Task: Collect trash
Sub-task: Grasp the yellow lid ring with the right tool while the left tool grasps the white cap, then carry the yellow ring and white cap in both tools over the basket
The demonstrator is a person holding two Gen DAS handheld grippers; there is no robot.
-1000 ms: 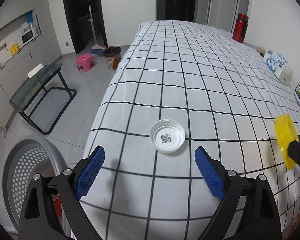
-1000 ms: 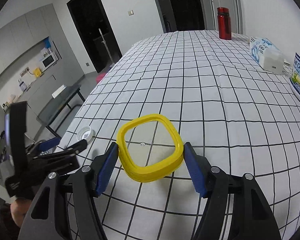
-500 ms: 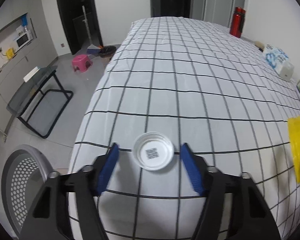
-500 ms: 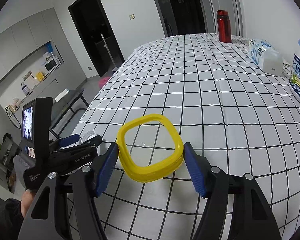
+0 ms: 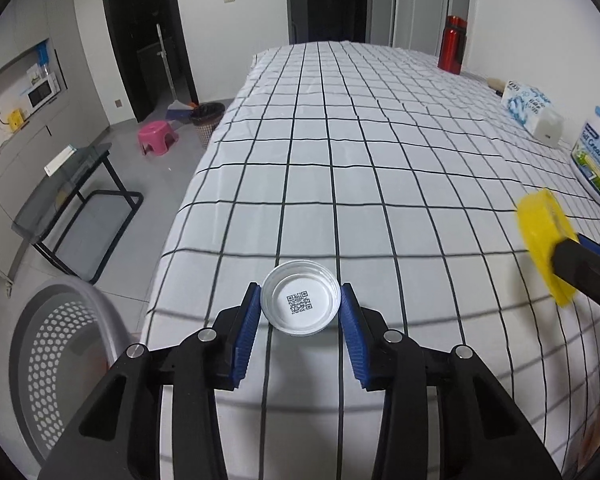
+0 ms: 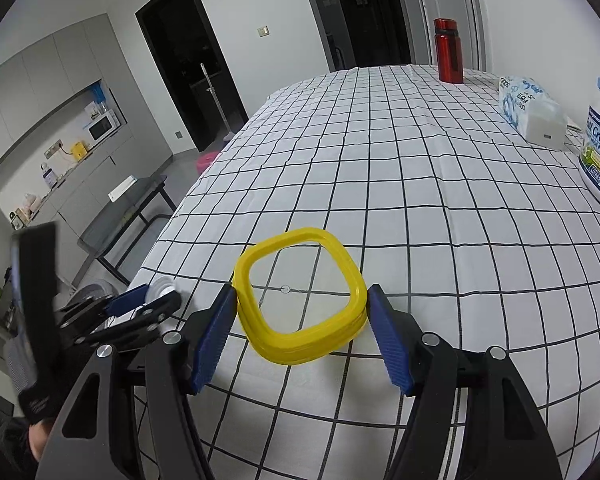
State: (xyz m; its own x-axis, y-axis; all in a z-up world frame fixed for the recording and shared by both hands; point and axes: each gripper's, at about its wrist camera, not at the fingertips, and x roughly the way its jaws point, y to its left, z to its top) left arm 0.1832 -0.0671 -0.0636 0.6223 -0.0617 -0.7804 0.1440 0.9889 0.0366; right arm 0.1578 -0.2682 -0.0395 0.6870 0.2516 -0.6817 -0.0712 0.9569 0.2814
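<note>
Your left gripper [image 5: 300, 312] had its fingers [image 5: 248, 328] closing around the white cap [image 5: 300, 303], one on each rim, at the surface's [image 5: 379, 160] near-left corner, the basket [image 5: 56, 364] just below that edge. Your right gripper [image 6: 301, 320] stayed clenched across the yellow ring [image 6: 300, 296], with open cloth ahead.

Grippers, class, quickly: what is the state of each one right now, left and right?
Left gripper: jaws closing around the white lid, pads at its rim.
Right gripper: closed on the yellow ring.
</note>
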